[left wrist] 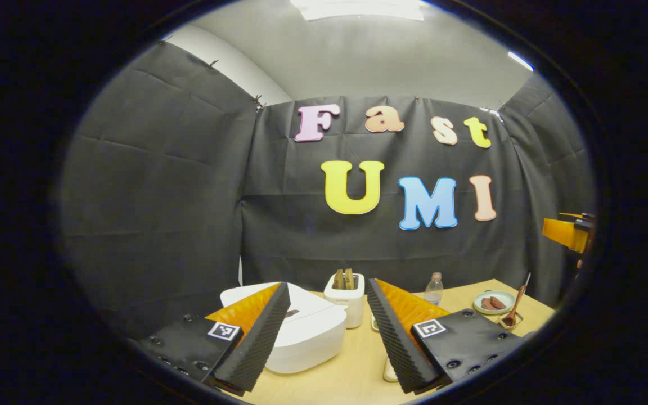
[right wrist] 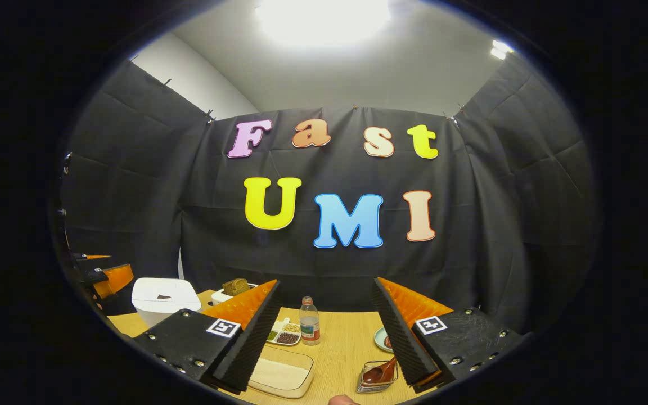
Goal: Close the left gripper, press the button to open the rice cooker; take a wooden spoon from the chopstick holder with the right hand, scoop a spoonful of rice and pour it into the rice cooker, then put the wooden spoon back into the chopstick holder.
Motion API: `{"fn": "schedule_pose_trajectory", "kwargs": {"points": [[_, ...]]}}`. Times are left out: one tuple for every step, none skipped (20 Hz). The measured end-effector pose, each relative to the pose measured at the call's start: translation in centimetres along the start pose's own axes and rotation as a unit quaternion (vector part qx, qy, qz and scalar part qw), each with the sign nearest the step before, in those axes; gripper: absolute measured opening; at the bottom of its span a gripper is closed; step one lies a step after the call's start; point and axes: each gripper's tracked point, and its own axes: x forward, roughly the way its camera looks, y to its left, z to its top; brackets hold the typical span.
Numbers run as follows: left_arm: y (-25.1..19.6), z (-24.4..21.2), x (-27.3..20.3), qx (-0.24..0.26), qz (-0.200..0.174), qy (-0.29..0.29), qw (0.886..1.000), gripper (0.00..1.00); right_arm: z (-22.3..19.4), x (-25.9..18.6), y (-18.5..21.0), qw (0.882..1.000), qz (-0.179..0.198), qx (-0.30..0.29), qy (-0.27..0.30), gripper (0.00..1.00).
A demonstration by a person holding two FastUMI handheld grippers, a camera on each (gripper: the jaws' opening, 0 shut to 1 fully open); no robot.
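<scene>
My left tongs (left wrist: 327,332) hang spread wide above the worktop (left wrist: 352,371) with nothing between them, and in the left gripper view the one white rice cooker (left wrist: 301,329) sits just beyond the left finger near the worktop's left edge, its lid down. Behind it, toward the back edge, stands one white toaster (left wrist: 345,299) with two brown slices upright in its slots, then one clear bottle (left wrist: 433,289), then one pale plate (left wrist: 494,302) carrying two dark pieces. Near the right edge is the chopstick holder (left wrist: 511,320) with the single wooden spoon (left wrist: 516,305) in it: bowl down, handle rising and leaning a little to the right, long axis close to upright. In the right gripper view my right tongs (right wrist: 327,337) are likewise parted and empty. The rice cooker shows at the far left there, and between my fingers lie one small divided dish (right wrist: 284,333) of grains and the bottle behind it, with one shallow clear tray of rice (right wrist: 280,378) at the near edge. The chopstick holder sits just beside my right finger, the spoon's bowl low in it and the handle running up to the right behind that finger.
</scene>
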Motion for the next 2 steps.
{"fn": "schedule_pose_trajectory", "kwargs": {"points": [[0.14,0.18,-0.17,0.000,0.000,-0.003,1.000,0.96,0.20,-0.10,0.14,1.000,0.000,0.001,-0.003,0.97],[0.25,0.49,-0.28,0.002,0.001,-0.007,1.000,0.93,0.26,-0.17,0.30,1.000,-0.001,0.002,-0.005,0.97]]}}
